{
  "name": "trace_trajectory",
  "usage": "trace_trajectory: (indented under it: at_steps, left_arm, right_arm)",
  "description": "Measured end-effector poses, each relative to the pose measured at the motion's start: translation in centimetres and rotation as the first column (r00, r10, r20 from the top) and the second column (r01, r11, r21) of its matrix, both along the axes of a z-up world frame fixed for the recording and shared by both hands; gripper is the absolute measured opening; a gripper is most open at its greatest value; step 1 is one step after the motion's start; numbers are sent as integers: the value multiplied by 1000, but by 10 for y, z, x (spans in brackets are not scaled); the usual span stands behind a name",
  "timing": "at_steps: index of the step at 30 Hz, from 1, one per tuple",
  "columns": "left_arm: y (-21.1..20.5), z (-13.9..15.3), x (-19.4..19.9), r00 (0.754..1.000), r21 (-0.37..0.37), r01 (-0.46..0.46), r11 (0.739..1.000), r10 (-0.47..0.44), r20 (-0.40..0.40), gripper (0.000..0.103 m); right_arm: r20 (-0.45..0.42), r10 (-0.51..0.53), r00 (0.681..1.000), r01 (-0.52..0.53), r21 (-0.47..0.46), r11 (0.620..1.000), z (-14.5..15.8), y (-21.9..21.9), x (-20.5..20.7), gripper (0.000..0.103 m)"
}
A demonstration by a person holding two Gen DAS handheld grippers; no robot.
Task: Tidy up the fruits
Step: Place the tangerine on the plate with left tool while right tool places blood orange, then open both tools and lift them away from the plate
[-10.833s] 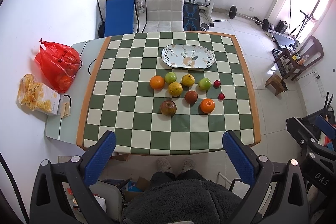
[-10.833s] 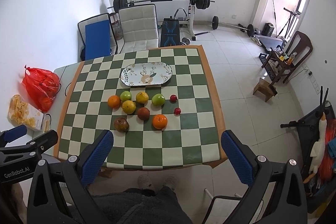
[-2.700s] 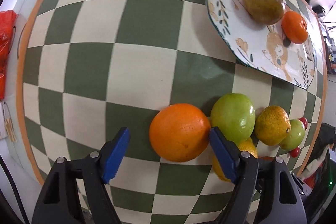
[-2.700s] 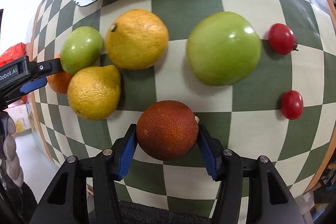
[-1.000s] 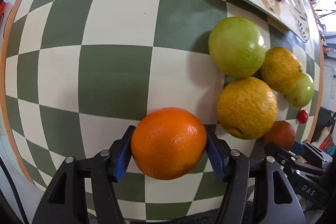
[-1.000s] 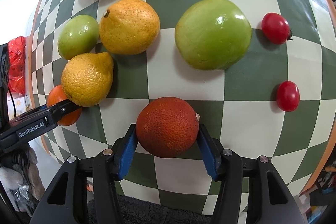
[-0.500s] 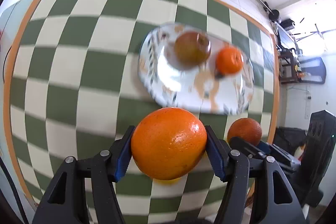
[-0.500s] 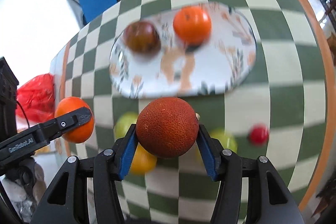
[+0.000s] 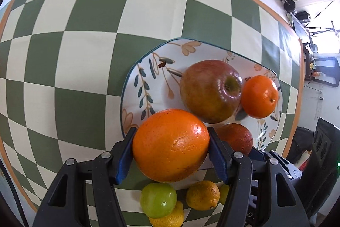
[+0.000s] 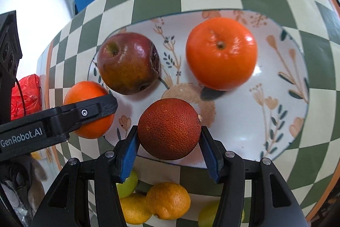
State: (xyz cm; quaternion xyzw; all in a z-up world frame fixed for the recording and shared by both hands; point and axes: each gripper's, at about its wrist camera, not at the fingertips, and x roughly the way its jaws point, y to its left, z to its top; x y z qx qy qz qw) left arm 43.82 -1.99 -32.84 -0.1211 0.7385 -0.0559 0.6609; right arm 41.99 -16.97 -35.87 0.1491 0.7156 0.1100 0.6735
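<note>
1. Left gripper (image 9: 171,151): blue pads clamped on a big orange (image 9: 171,145), glossy, pebbled skin, bright orange. It sits over the near-left edge of the plate (image 9: 148,69); can't tell whether it touches the plate.
2. Right gripper (image 10: 169,145): pads clamped on a dark red-brown orange (image 10: 169,129), rough dimpled skin, small pale nub on its right side. It is over the near rim of the plate; contact with the plate unclear.
3. Plate: oval, white, blue rim, leaf and flower print, on the green-and-cream checkered table (image 9: 85,14).
4. On the plate: 1 apple (image 10: 128,63), red shading to yellow-green, wrinkled along 1 side, stem dimple showing; 1 smooth shiny tangerine (image 10: 221,53), stem end facing the camera. The 2 are close together in the left wrist view, with a gap between them in the right wrist view.
5. Off the plate, on the table near side: a green fruit (image 9: 158,200), a yellow-orange citrus (image 9: 203,195), and a yellow lemon-like one (image 9: 170,218), bunched together below both grippers.
6. Left gripper's black body, marked GenRobot.AI, shows at the left of the right wrist view with the big orange held in it.
</note>
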Motion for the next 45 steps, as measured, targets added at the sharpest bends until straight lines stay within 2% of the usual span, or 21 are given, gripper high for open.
trace_trajectory:
  at_steps: [5, 7, 8, 9, 11, 12, 13, 16, 19, 22, 27, 38, 45]
  left_arm:
    - [-1, -6, -1, 1000, 9, 12, 1000, -12, -13, 62]
    - [-3, -6, -1, 1000, 18, 21, 1000, -21, -15, 62]
    - [-3, -6, -2, 1000, 15, 24, 1000, -24, -13, 68]
    - [-3, -4, -2, 1000, 8, 23, 1000, -23, -6, 80]
    - [-4, 1, -2, 1000, 21, 21, 1000, -21, 14, 90]
    - [-5, 5, -2, 999, 34, 24, 999, -24, 24, 91]
    - [-5, 8, -3, 999, 36, 28, 999, -29, 32, 91]
    - [-1, 16, -6, 998, 64, 32, 997, -35, 44, 91]
    - [2, 31, -13, 994, 130, 33, 991, -47, 103, 91]
    - [5, 49, -26, 982, 214, 34, 976, -72, 173, 91]
    - [9, 74, -51, 964, 269, 21, 963, -90, 250, 91]
    - [-3, 133, -103, 910, 295, 16, 955, -136, 392, 91]
    - [-7, 171, -133, 879, 271, 4, 963, -133, 458, 91]
  right_arm:
    - [-7, -3, 1000, 3, 34, 999, -4, 1, 3, 62]
    - [-10, 8, 1000, -8, 29, 1000, -3, -2, 1, 72]
    - [-7, 10, 1000, -10, 24, 1000, -1, -3, 0, 72]
    - [-2, 15, 1000, -15, 17, 1000, 1, -4, -1, 72]
    - [-3, 19, 1000, -18, 13, 1000, 5, -7, -4, 75]
    - [0, 14, 1000, -14, 13, 1000, 9, -8, -7, 79]
    - [4, 13, 1000, -13, 9, 1000, 14, -11, -9, 84]
    - [20, 6, 1000, -6, -19, 1000, 27, -19, -17, 88]
    - [43, -8, 999, 11, -72, 997, 39, -25, -26, 94]
    - [80, -22, 997, 34, -148, 988, 53, -33, -37, 94]
    - [154, -31, 988, 69, -246, 967, 80, -43, -56, 95]
    - [264, -36, 964, 112, -276, 955, 138, -53, -99, 95]
    - [350, -44, 936, 145, -267, 953, 184, -56, -127, 95]
